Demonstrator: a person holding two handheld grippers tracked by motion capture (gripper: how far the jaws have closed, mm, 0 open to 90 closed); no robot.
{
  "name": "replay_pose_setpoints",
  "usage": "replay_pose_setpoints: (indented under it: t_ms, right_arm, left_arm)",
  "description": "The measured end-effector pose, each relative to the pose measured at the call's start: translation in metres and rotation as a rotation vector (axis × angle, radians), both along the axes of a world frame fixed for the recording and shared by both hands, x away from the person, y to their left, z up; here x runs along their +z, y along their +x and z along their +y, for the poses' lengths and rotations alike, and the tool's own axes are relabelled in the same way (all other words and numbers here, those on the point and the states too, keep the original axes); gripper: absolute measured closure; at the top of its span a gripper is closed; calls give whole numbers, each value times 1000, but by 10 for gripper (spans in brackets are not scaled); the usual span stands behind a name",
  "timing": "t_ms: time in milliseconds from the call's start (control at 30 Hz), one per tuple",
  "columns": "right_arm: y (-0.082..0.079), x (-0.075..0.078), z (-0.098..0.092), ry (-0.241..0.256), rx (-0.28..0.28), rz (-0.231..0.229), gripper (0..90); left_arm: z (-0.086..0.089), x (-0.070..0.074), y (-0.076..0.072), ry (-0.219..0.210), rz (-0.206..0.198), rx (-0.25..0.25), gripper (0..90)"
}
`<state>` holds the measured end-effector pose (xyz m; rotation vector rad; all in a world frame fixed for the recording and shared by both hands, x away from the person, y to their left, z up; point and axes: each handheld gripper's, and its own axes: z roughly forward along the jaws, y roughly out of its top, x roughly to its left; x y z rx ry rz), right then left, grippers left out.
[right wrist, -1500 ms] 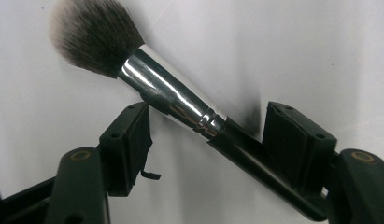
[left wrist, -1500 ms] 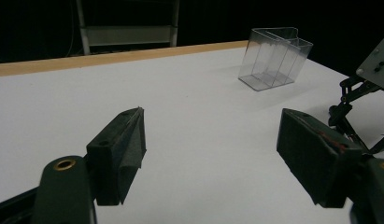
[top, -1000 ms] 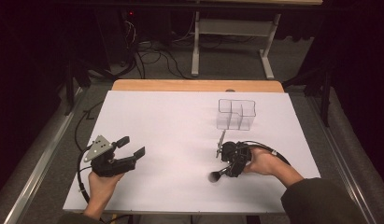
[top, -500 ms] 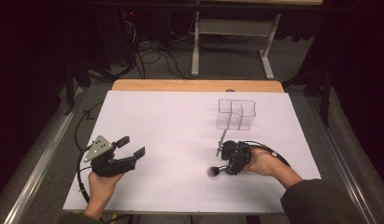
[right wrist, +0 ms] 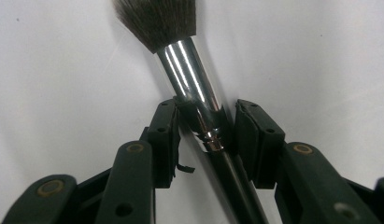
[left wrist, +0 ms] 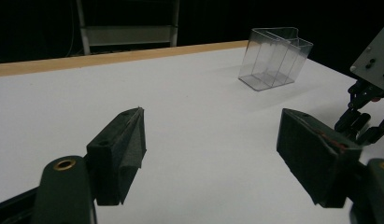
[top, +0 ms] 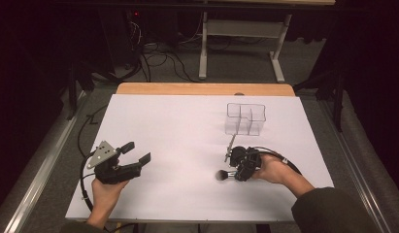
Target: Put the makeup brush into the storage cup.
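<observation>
High view: a makeup brush with dark bristles, a silver metal ferrule and a black handle (top: 225,174), lying low over the white table top (top: 177,131) at front right, long axis roughly left to right, bristle head pointing left, handle end running into the right gripper (top: 240,171). Right gripper clamped on the brush, held by a hand (top: 271,169) in a dark sleeve. Just behind it, a thin grey stick-like thing (top: 230,147) lying on the table, too small to identify. Farther back, a clear plastic organiser box with 3 compartments (top: 245,119), upright, well apart from the brush. Left gripper (top: 138,153) at front left, jaws spread wide, nothing between them. Beyond the table: wooden far edge, grey floor, loose cables, a white metal stand, dark surroundings.

Left gripper view: 2 black jaws wide apart over bare white surface; clear organiser at upper right (standing alone).

Right gripper view: both jaws pressed on the ferrule where it meets the handle, bristles pointing away, towards the top.
</observation>
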<state>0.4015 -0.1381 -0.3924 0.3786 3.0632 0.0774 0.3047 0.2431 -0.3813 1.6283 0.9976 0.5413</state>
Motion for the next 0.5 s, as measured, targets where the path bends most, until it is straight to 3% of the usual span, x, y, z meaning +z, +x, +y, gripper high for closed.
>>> replay_pose_setpoints:
  t_ms: [500]
  right_arm:
    - [0,0,1,-8,-17,5,728]
  left_arm:
    - [0,0,0,1,-1,1,242]
